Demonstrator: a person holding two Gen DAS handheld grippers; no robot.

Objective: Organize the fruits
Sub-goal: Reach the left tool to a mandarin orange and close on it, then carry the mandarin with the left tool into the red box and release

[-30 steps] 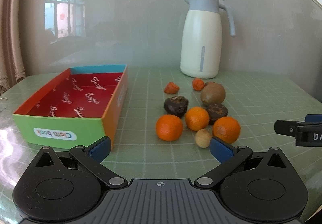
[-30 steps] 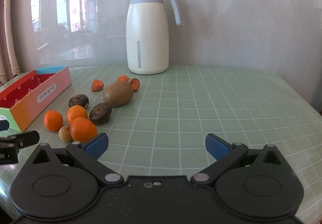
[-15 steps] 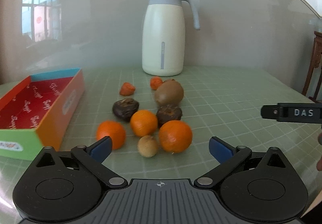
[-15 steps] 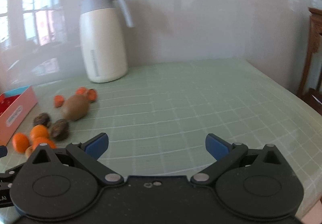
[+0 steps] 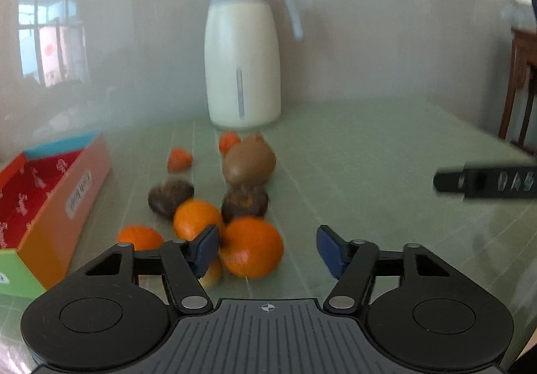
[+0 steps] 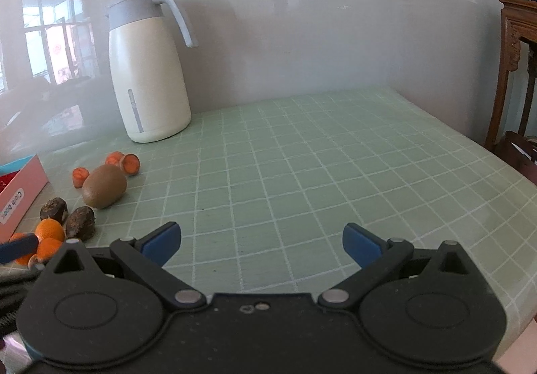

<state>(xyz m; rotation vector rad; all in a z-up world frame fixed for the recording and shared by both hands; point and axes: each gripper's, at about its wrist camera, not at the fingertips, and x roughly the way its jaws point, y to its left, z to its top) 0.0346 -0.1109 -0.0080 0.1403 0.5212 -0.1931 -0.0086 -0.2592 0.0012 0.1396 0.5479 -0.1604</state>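
Just ahead of the left gripper (image 5: 266, 249), between its blue pads (image 5: 204, 248), sits the nearest orange (image 5: 251, 248). The jaws are closing on it at about half width; the left pad looks close to or at the peel, the right pad is apart from it, so no grip yet. Two more oranges (image 5: 194, 219) lie just left, a small tan fruit (image 5: 212, 275) is tucked under the left finger, two dark wrinkled fruits (image 5: 244, 199) and a kiwi (image 5: 248, 162) lie beyond, with small red-orange pieces (image 5: 179, 159) further on. The open red-lined box (image 5: 50, 202) stands off to the left.

The right gripper (image 6: 261, 244) has its jaws wide with nothing between them, and points at bare table; the fruit pile is off to its left.

Risks, as I judge them: the orange is off-centre toward the left pad, so the closing jaws could push it sideways and roll it away, or knock the neighbours. The left finger could also trap the tan fruit. The left view is blurred, so contact is hard to call.

The surface is a glossy green grid-pattern tablecloth (image 6: 302, 172), probably slick for round fruit. A cream thermos jug (image 6: 147, 72) stands at the back by a plain grey wall, and dark wooden furniture (image 6: 513, 72) stands to the right.
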